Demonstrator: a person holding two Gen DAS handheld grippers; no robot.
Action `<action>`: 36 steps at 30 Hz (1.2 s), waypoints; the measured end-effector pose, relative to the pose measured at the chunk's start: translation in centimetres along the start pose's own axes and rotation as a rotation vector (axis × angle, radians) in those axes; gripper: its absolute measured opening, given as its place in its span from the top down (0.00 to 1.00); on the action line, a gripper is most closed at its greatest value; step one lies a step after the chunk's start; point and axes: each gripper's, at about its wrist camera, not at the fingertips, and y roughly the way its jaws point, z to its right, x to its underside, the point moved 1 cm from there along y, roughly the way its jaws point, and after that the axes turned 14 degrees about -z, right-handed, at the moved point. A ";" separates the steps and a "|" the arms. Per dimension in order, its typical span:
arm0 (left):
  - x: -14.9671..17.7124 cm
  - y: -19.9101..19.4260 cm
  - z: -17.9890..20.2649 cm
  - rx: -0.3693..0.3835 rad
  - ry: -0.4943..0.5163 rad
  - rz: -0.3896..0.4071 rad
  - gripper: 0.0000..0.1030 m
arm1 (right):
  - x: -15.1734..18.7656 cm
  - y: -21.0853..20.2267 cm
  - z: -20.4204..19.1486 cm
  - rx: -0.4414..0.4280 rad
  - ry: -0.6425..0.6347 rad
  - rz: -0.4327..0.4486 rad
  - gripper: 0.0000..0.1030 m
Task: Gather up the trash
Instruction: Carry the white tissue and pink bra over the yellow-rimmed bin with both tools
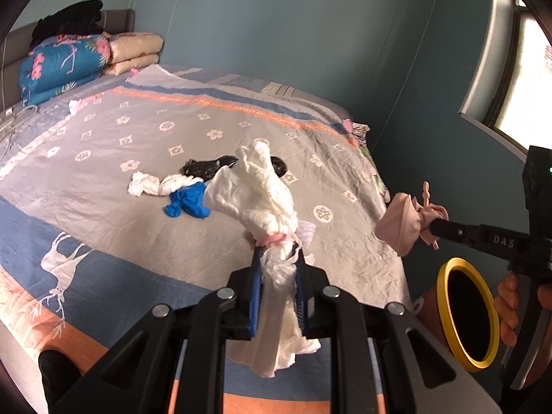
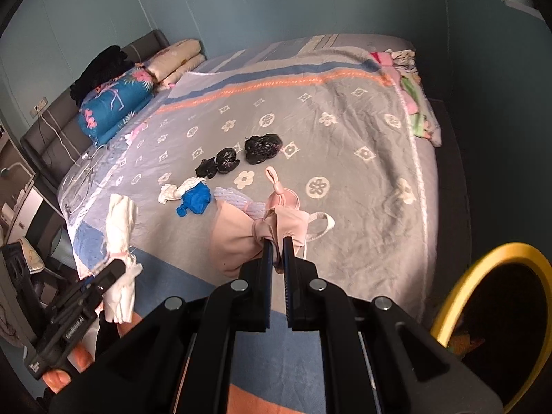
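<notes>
My left gripper (image 1: 277, 250) is shut on a crumpled white bundle (image 1: 255, 189) tied with a pink band, held up above the bed (image 1: 138, 131). My right gripper (image 2: 277, 241) is shut on a pale pink knotted bundle (image 2: 238, 238); from the left wrist view that pink bundle (image 1: 400, 220) hangs past the bed's right edge, above a yellow-rimmed bin (image 1: 465, 314). On the bedspread lie a blue glove (image 2: 196, 198), a small white wad (image 2: 172, 191) and two black bags (image 2: 262, 148). The left gripper (image 2: 120, 265) with its white bundle (image 2: 119, 220) shows at the left.
The bin (image 2: 459, 296) stands on the floor by the bed's near right corner. Folded quilts (image 1: 65, 65) and black clothing (image 1: 69, 20) are stacked at the headboard. A window (image 1: 528, 79) is on the right wall. A cable (image 2: 62, 138) trails near the bed's left side.
</notes>
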 end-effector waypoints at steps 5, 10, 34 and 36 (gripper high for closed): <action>0.3 -1.0 2.7 0.009 0.046 0.010 0.85 | 1.8 -2.7 1.8 0.006 0.015 0.033 0.94; 0.7 -1.8 5.7 0.033 0.099 0.016 0.85 | 3.5 -5.6 4.2 0.016 0.042 0.071 0.94; 2.1 -1.5 18.0 0.160 0.303 -0.021 0.85 | 9.7 -14.7 16.9 0.080 0.244 0.191 0.94; 2.4 -1.3 19.3 0.174 0.320 -0.028 0.85 | 10.3 -15.2 17.6 0.085 0.261 0.195 0.94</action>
